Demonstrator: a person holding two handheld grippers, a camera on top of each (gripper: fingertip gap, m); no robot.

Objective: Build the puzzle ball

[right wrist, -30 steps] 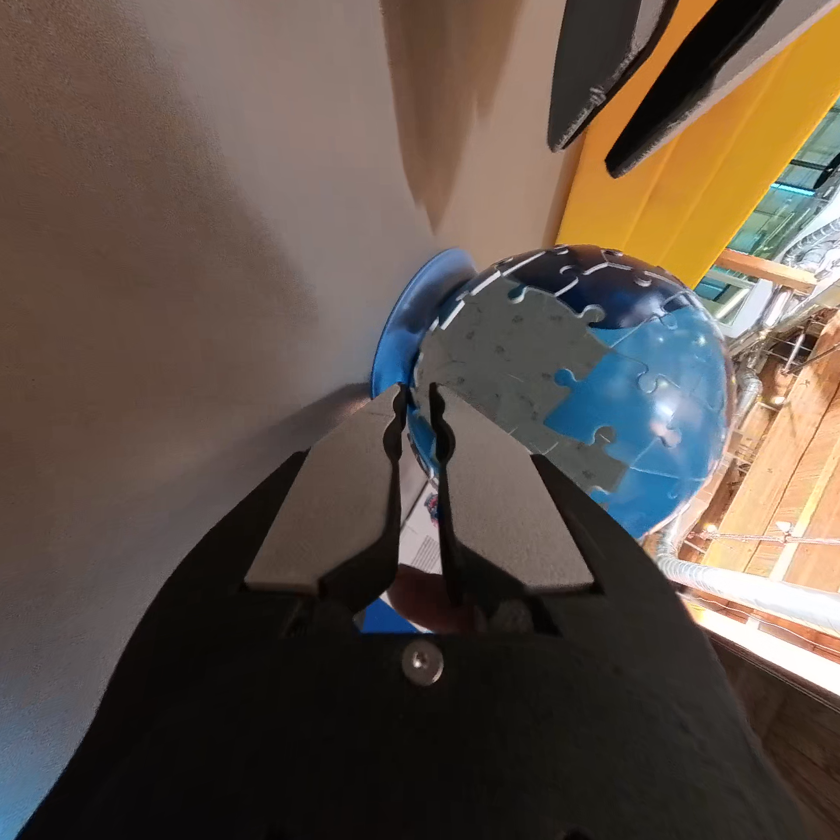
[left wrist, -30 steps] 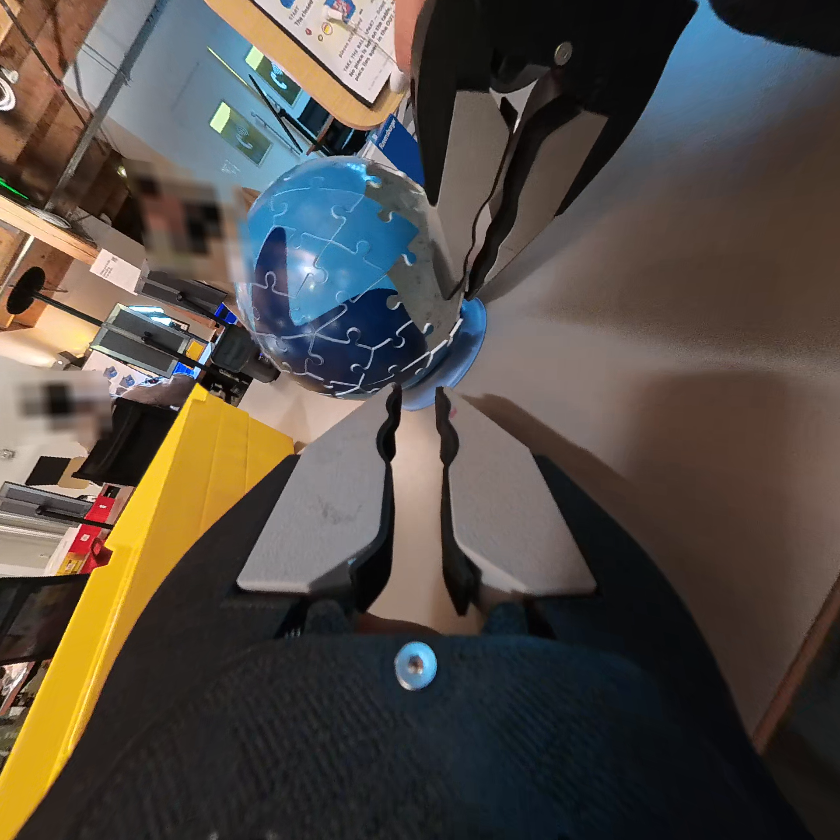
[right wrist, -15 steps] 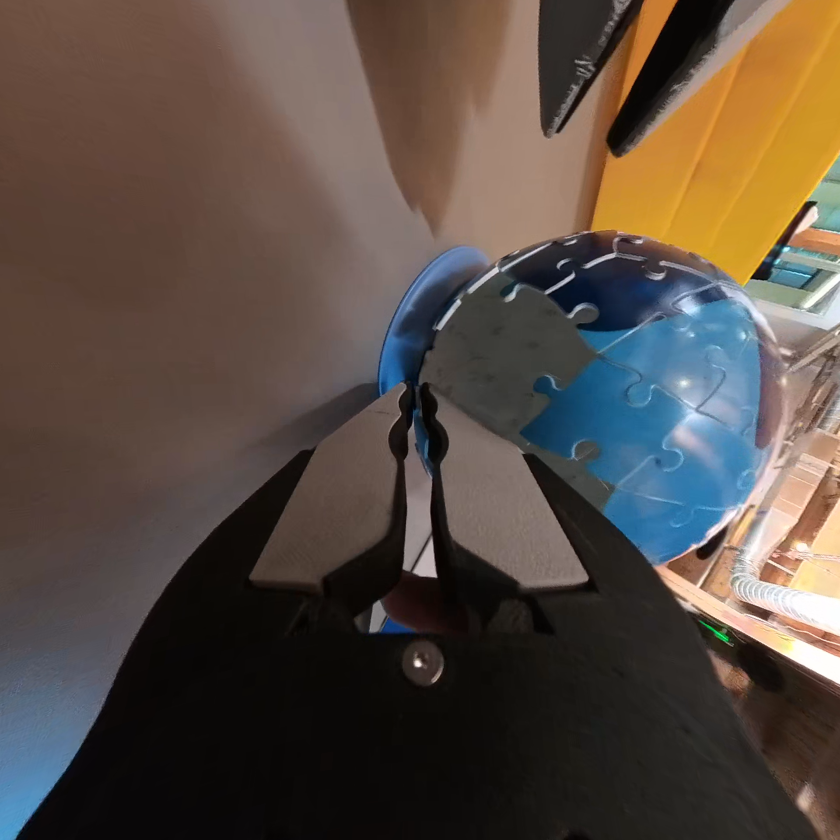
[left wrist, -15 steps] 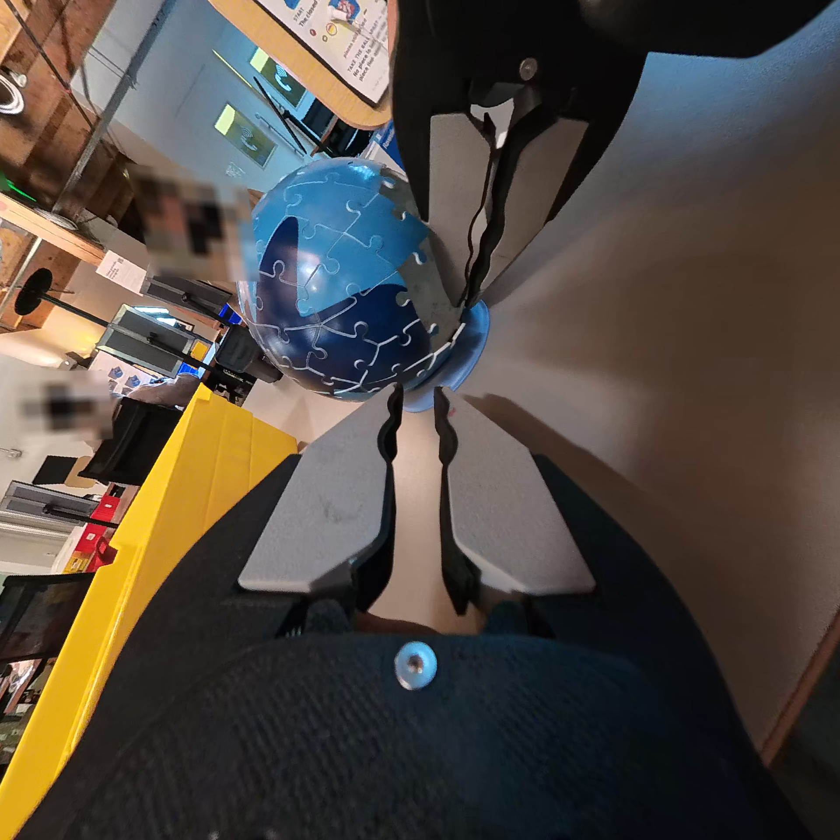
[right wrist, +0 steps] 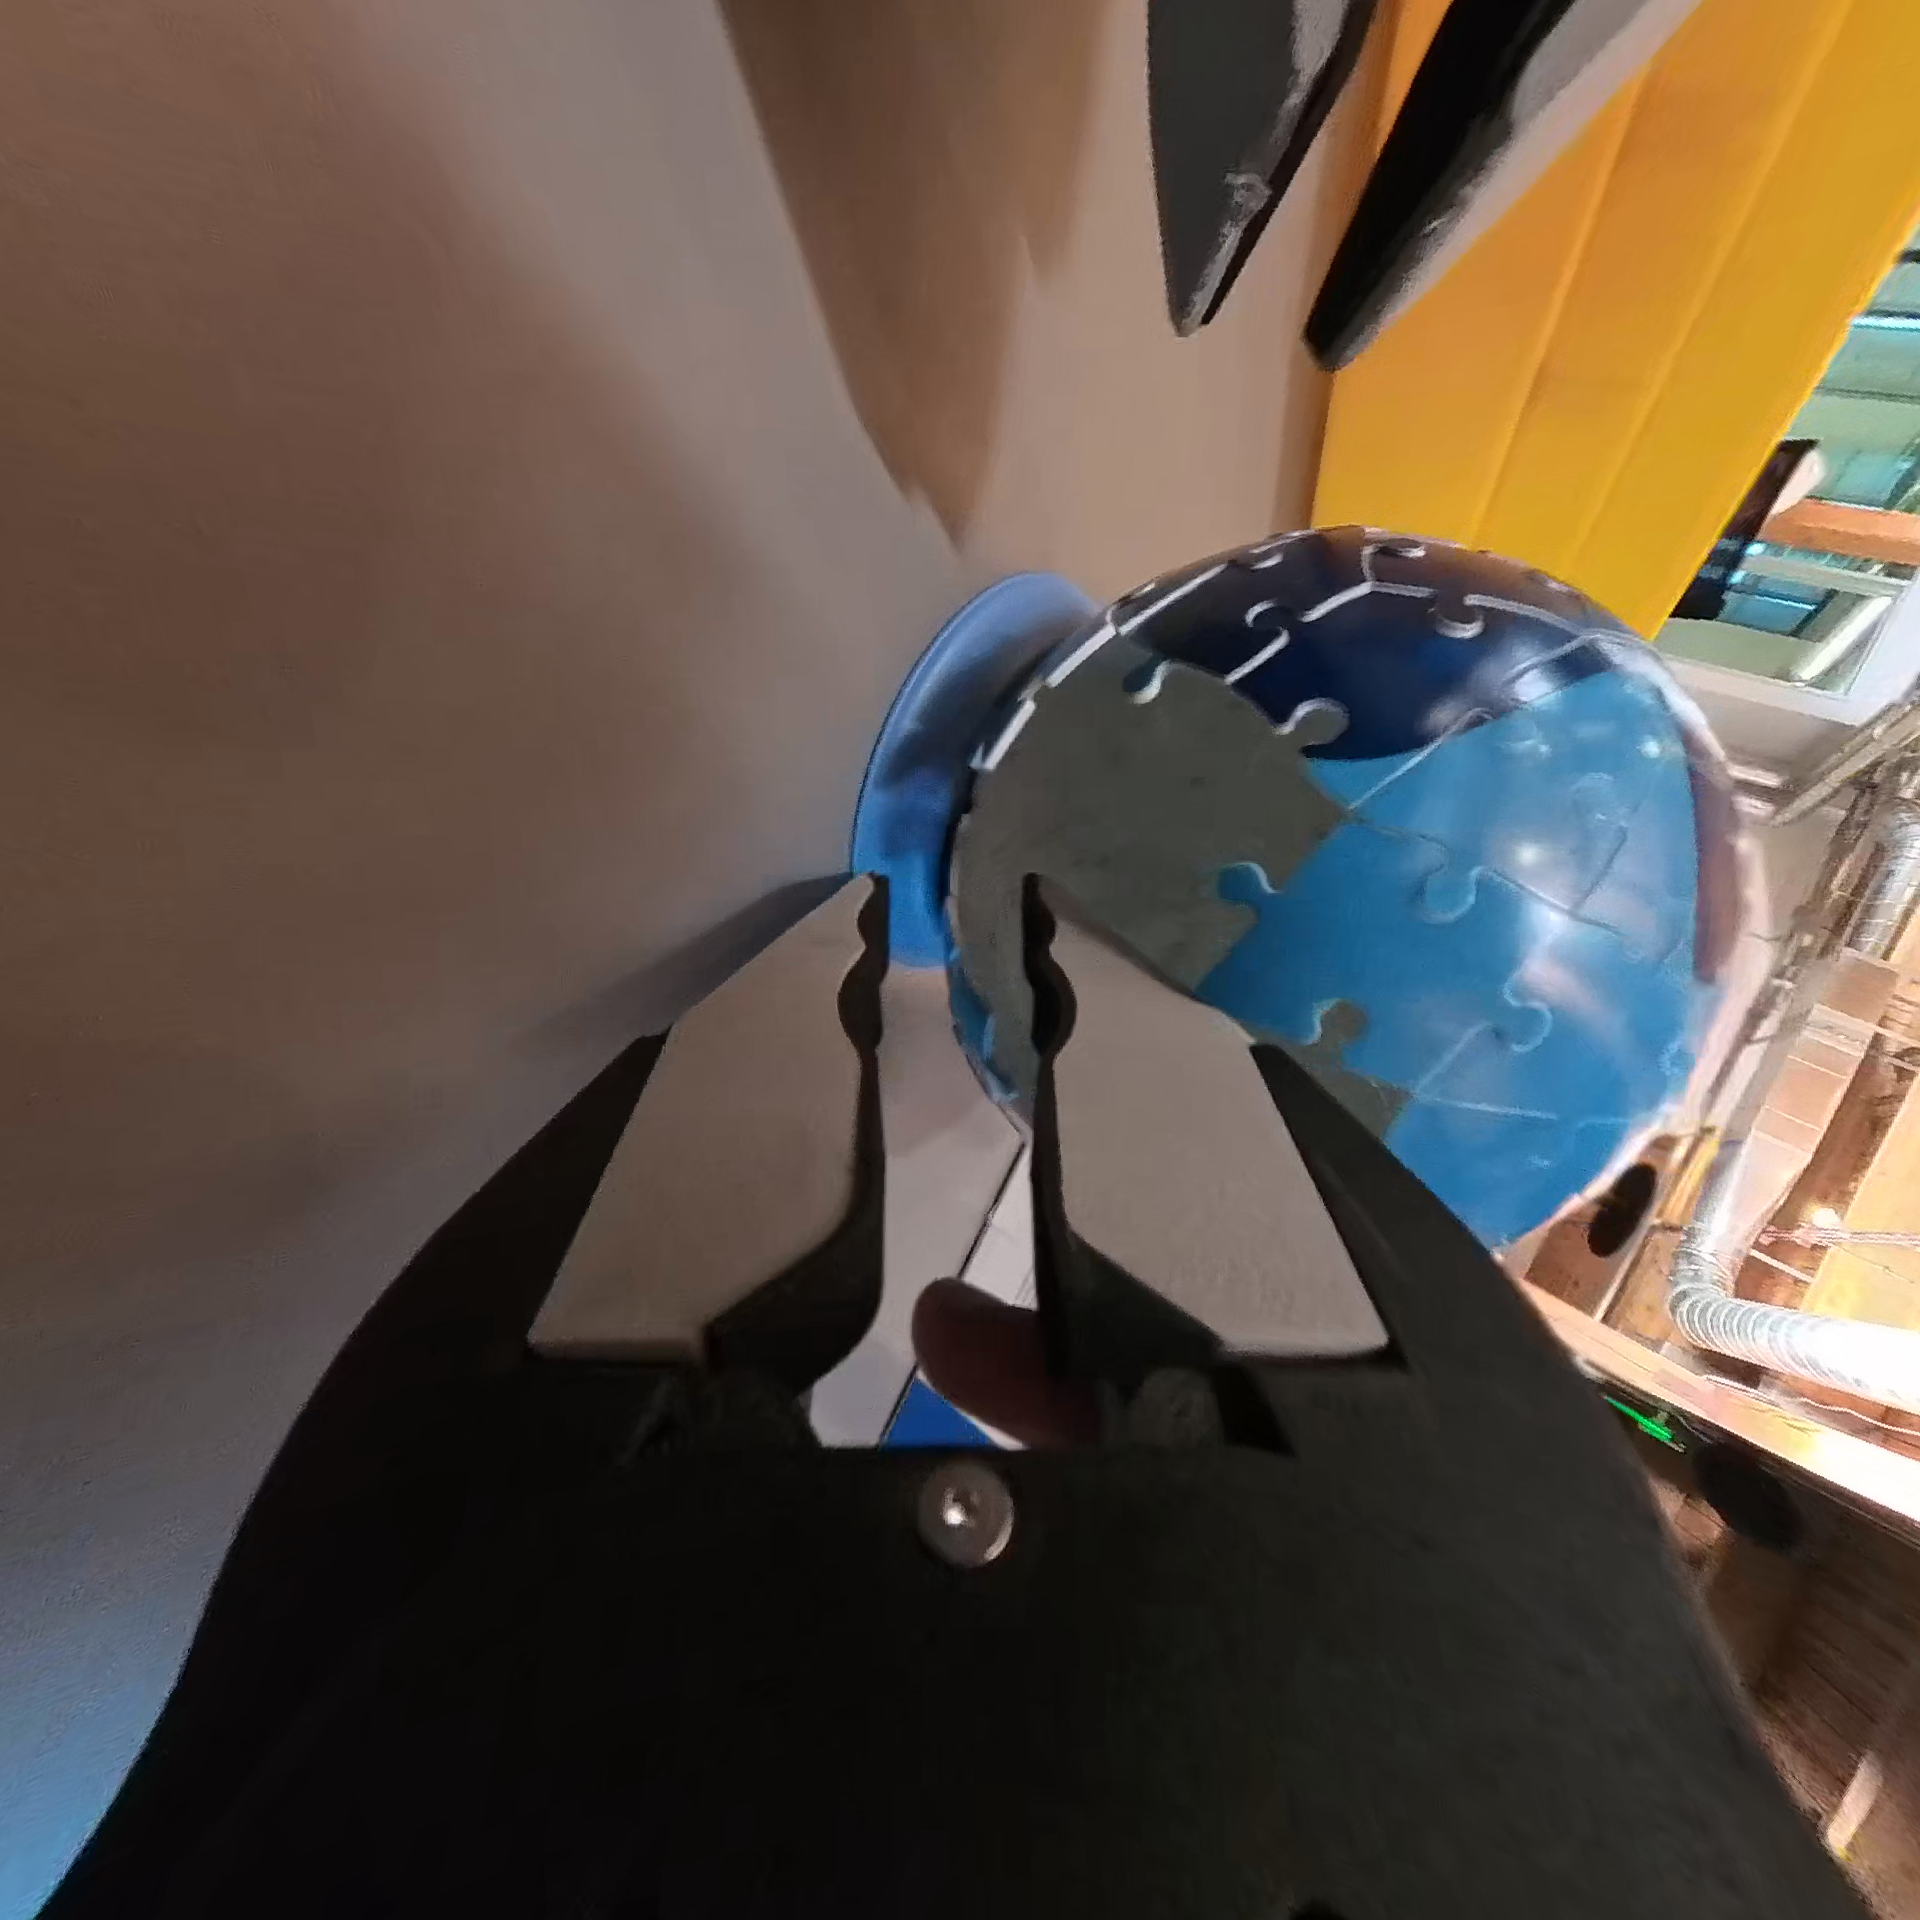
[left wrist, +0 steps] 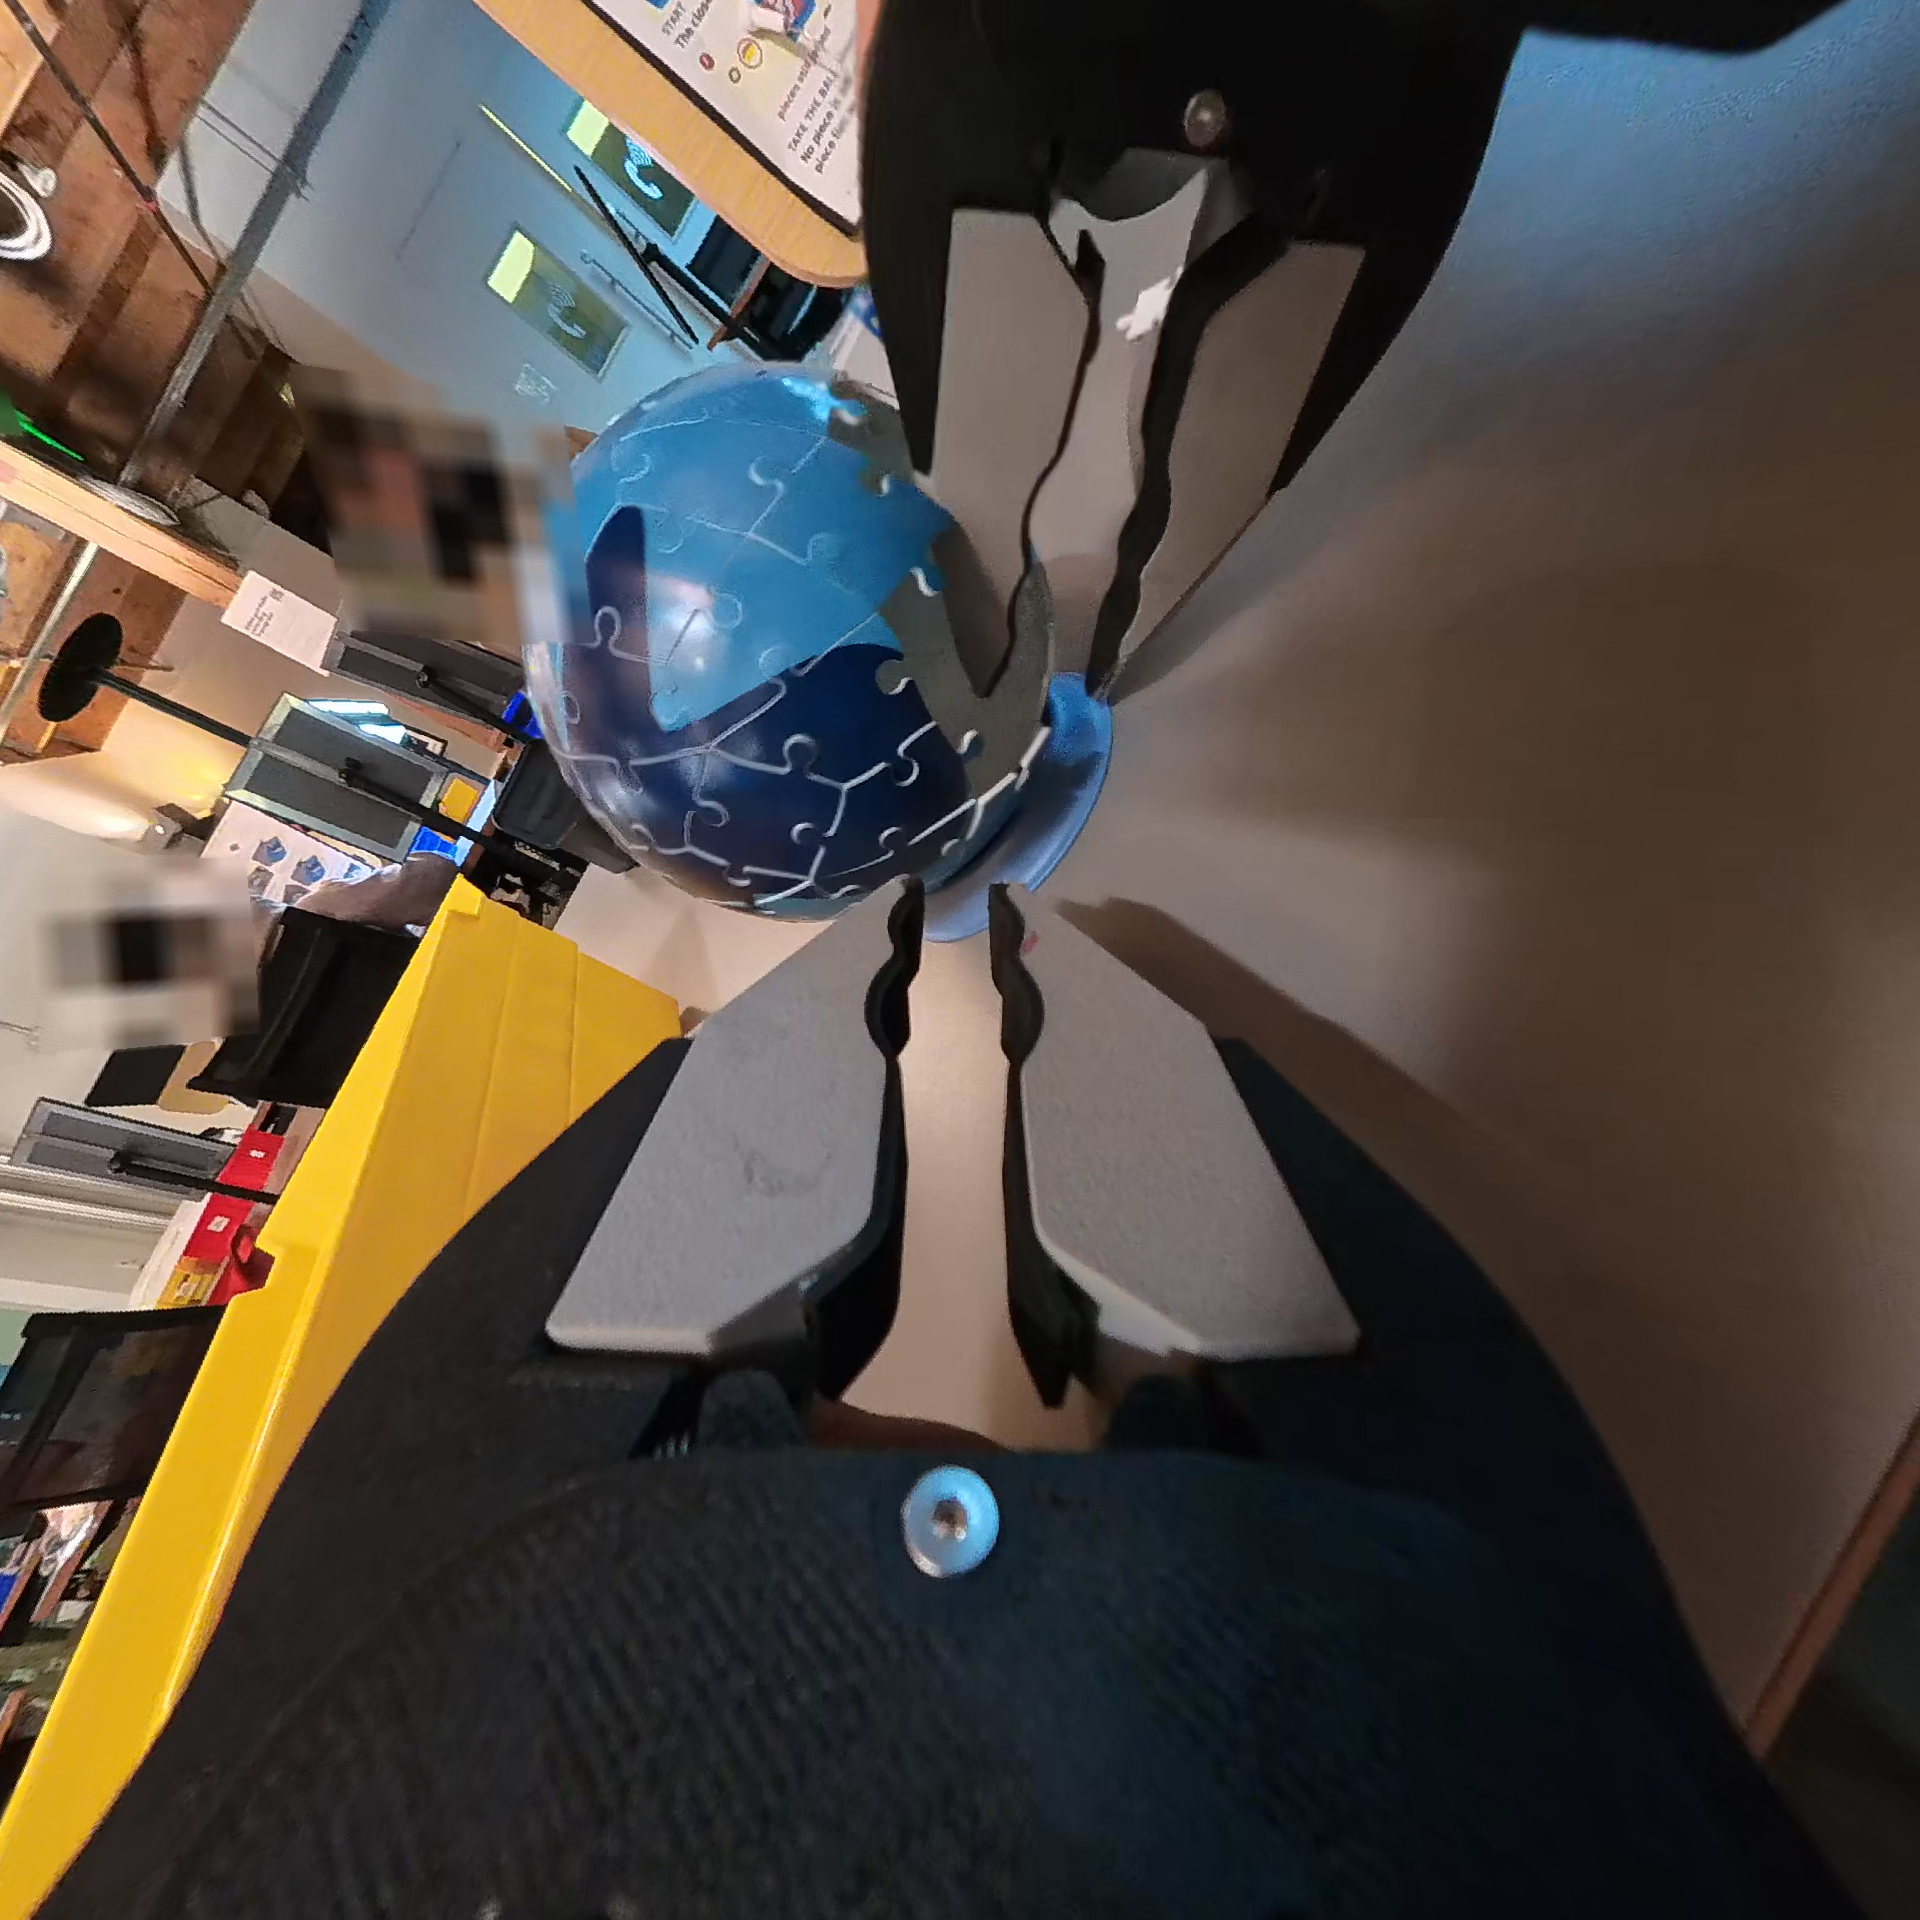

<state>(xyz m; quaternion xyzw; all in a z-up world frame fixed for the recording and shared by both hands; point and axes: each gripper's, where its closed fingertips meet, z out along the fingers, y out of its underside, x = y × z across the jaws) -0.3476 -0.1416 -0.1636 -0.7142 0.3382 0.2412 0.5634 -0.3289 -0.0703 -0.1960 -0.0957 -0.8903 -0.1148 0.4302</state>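
The puzzle ball [left wrist: 769, 665], light and dark blue with a grey patch [right wrist: 1143, 831], sits on a blue stand [left wrist: 1070, 769] on the beige table [left wrist: 1507, 727]. It also shows in the right wrist view [right wrist: 1455, 883] with its stand [right wrist: 914, 748]. My left gripper [left wrist: 951, 899] is narrowly open and empty, its tips just short of the stand's rim. My right gripper [right wrist: 951, 883] is open at the ball's base. One finger lies on the grey patch, the other beside the stand. It shows opposite in the left wrist view [left wrist: 1044, 681].
A yellow bin [left wrist: 416, 1143] stands beside the ball, also in the right wrist view [right wrist: 1610, 312]. A printed sheet [left wrist: 748, 62] lies on a wooden board behind. The left gripper [right wrist: 1252, 343] hangs across from the right one. Shelves and workshop clutter lie beyond the table. The gap from one gripper's tips to the other's is roughly 9 centimetres.
My right gripper's jaws have opened from nearly closed at the ball's base. The ball has turned slightly. My left gripper has stayed put.
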